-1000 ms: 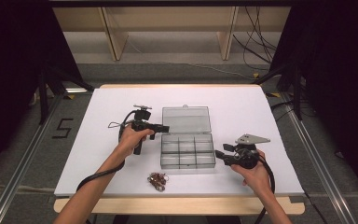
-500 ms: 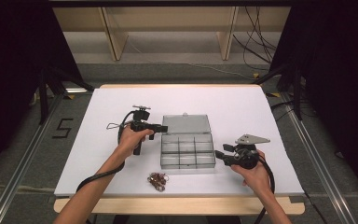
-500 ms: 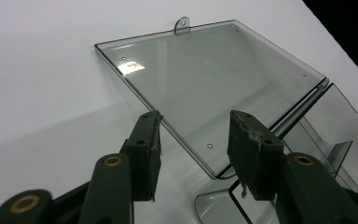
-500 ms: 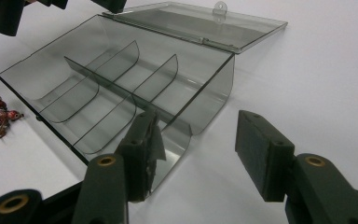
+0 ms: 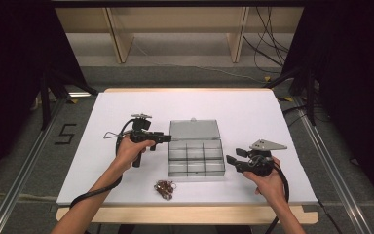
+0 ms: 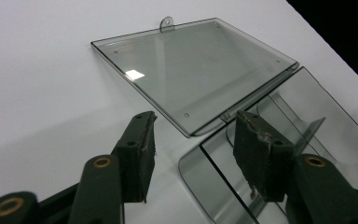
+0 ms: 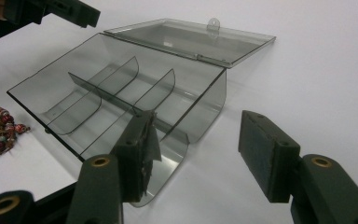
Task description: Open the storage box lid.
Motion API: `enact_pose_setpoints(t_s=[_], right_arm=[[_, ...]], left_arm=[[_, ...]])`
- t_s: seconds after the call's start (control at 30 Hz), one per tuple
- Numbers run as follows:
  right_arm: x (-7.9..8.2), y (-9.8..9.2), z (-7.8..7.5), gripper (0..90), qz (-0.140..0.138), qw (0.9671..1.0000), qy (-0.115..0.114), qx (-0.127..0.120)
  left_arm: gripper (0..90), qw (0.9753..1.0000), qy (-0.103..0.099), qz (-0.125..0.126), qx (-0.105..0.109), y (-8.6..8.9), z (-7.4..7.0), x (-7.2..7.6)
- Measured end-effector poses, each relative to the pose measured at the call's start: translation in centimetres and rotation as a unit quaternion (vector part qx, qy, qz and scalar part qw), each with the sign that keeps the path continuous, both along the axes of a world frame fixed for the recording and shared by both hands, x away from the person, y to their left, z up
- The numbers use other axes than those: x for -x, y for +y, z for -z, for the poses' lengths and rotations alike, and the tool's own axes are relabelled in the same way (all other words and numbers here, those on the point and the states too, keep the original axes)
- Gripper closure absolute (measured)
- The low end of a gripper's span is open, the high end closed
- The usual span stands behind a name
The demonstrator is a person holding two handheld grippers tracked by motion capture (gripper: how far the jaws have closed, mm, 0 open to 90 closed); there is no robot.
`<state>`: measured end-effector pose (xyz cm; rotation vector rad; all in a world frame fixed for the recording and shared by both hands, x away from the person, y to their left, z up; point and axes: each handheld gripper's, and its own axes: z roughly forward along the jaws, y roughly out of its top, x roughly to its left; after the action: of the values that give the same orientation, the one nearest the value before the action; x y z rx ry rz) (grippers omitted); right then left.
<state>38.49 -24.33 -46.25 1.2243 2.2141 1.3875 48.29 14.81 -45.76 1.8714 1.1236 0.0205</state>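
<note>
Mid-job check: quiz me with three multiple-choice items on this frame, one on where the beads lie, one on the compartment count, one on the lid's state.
1. Where is the bead bracelet?
A. Inside the box
B. On the table in front of the box
C. In the left claw

2. How many compartments has the clear organizer box?
A. Six
B. Two
C. Twelve

3. The lid is:
A. Shut
B. Detached, off the table
C. Open, lying flat behind the box

Answers: 1 B, the beads lie on the white table near its front edge; 2 A, dividers form two rows of three; 3 C, it lies folded back at the hinge.
</note>
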Motion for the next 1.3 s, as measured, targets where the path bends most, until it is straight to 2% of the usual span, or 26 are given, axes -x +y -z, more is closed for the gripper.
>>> enact_pose_setpoints(t_s=[0.03, 0.07, 0.1, 0.13, 0.17, 0.23, 0.27, 0.3, 0.33, 0.37, 0.43, 0.47, 0.53, 0.57, 0.67, 0.73, 0.8, 0.87, 0.93, 1.0, 1.03, 1.1, 1.13, 1.2, 1.23, 1.3], right_arm=[[0.2, -0.1, -0.1, 46.9, 0.005, 1.0, 0.004, 0.002], [0.1, -0.3, -0.1, 46.6, 0.003, 1.0, -0.006, 0.007], [0.4, -0.2, -0.1, 46.3, 0.009, 0.9999, 0.008, -0.005], [0.3, -0.5, -0.1, 46.2, 0.005, 0.9999, -0.006, 0.006], [0.4, -0.6, 0.0, 46.1, 0.003, 1.0, -0.006, 0.0], [0.5, -0.7, 0.1, 45.9, 0.004, 0.9999, -0.009, -0.003], [0.6, -0.8, 0.1, 45.8, 0.005, 0.9999, -0.014, 0.001], [0.6, -0.8, 0.1, 45.7, 0.004, 0.9999, -0.012, 0.001], [0.9, -0.7, 0.0, 45.6, 0.011, 0.9999, 0.002, -0.004], [0.7, -0.9, 0.1, 45.4, 0.007, 0.9999, -0.015, 0.003], [0.9, -0.8, 0.0, 45.2, 0.007, 0.9999, -0.012, 0.0], [1.1, -0.6, 0.1, 45.1, 0.01, 0.9999, -0.003, -0.011], [1.0, -0.7, 0.1, 44.8, 0.005, 0.9998, -0.02, 0.005], [1.1, -0.7, 0.0, 44.5, 0.002, 0.9999, -0.014, 0.002], [1.3, -0.7, 0.0, 44.1, 0.002, 1.0, -0.002, -0.003], [1.5, -0.7, -0.1, 43.9, 0.007, 0.9999, -0.007, -0.005], [1.7, -0.6, -0.1, 43.6, 0.009, 0.9998, 0.004, -0.017], [1.6, -0.9, 0.0, 43.5, 0.006, 0.9998, -0.018, 0.0], [1.9, -0.7, -0.1, 43.3, 0.008, 0.9999, 0.006, -0.011], [1.8, -1.0, 0.0, 43.3, 0.006, 0.9999, -0.012, 0.0], [2.1, -0.9, -0.1, 43.2, 0.009, 0.9999, 0.003, -0.006], [2.1, -1.0, 0.0, 43.1, 0.01, 0.9999, -0.007, -0.006], [2.3, -0.9, 0.0, 43.0, 0.011, 0.9999, 0.006, -0.01], [2.3, -1.0, 0.1, 42.9, 0.008, 0.9999, 0.002, -0.007], [2.3, -1.0, 0.2, 42.9, 0.008, 0.9999, -0.011, -0.006], [2.4, -0.9, 0.2, 42.8, 0.011, 0.9998, -0.005, -0.016]], left_arm=[[47.0, 1.0, -0.001, 0.001, -0.001, 0.1, -0.1, 0.3], [46.7, 1.0, -0.004, 0.003, -0.001, 0.2, -0.3, 0.7], [46.3, 1.0, -0.006, 0.007, -0.003, 0.3, -0.4, 0.9], [45.7, 0.9996, -0.016, 0.023, -0.002, 0.4, -0.4, 1.1], [45.0, 0.9995, -0.02, 0.024, -0.004, 0.4, -0.4, 1.3], [44.0, 0.9996, -0.011, 0.023, -0.014, 0.4, -0.6, 2.2], [43.5, 0.9993, -0.014, 0.03, -0.018, 0.5, -0.7, 2.7], [43.1, 0.9993, -0.014, 0.03, -0.016, 0.5, -0.7, 2.9], [42.6, 0.9991, -0.015, 0.033, -0.02, 0.6, -0.8, 3.3], [41.5, 0.999, -0.014, 0.035, -0.022, 0.6, -0.8, 3.7], [40.0, 0.9987, -0.016, 0.042, -0.025, 0.7, -0.8, 4.4], [39.6, 0.9985, -0.018, 0.044, -0.029, 0.8, -0.8, 4.7], [38.5, 0.9983, -0.021, 0.045, -0.031, 0.8, -0.8, 5.2], [38.4, 0.998, -0.021, 0.049, -0.033, 0.8, -0.8, 5.5], [36.7, 0.9974, -0.025, 0.055, -0.041, 0.8, -0.8, 6.2], [36.1, 0.9971, -0.026, 0.059, -0.04, 0.8, -0.8, 6.7], [35.7, 0.9966, -0.029, 0.063, -0.044, 0.8, -0.7, 7.1], [35.4, 0.9966, -0.026, 0.067, -0.04, 0.9, -0.5, 7.4], [35.0, 0.9964, -0.023, 0.069, -0.043, 0.9, -0.3, 7.7], [34.7, 0.9956, -0.025, 0.075, -0.049, 0.9, -0.1, 8.1], [34.4, 0.9956, -0.024, 0.075, -0.05, 0.9, 0.0, 8.3], [33.8, 0.9952, -0.023, 0.078, -0.054, 0.9, 0.2, 8.7], [33.3, 0.9949, -0.023, 0.08, -0.057, 0.9, 0.2, 8.8], [32.8, 0.9941, -0.029, 0.081, -0.066, 0.9, 0.3, 9.2], [32.7, 0.9941, -0.03, 0.08, -0.067, 0.9, 0.3, 9.5], [32.2, 0.9935, -0.036, 0.079, -0.074, 1.1, 0.3, 9.8]])
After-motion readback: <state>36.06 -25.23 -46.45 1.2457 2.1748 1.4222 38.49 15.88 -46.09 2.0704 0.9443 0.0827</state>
